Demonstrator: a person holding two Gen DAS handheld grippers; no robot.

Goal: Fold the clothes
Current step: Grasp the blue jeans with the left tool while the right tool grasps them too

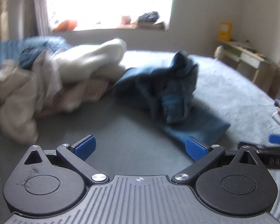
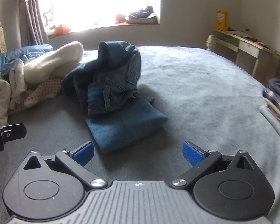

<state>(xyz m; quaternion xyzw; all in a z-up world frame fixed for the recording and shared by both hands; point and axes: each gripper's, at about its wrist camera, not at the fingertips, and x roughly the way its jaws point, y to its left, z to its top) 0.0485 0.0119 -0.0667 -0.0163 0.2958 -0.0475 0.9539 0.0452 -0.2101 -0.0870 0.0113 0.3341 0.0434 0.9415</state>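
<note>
Jeans (image 2: pixel 110 85) lie crumpled, seemingly half-folded, on the bed (image 2: pixel 205 85), both grippers empty.

A: What do the left tongs (image 1: pixel 140 147) look like?
B: Black linkage arms, silver screws, 2 blue ribbed pads (image 1: pixel 85 147), 2 round black discs, a grey ridged base.
A: The right tongs (image 2: pixel 138 152)?
B: Identical.

Bright window (image 2: pixel 106 1), pale walls (image 2: pixel 186 9), wooden desk (image 2: pixel 248 44) at right.
</note>
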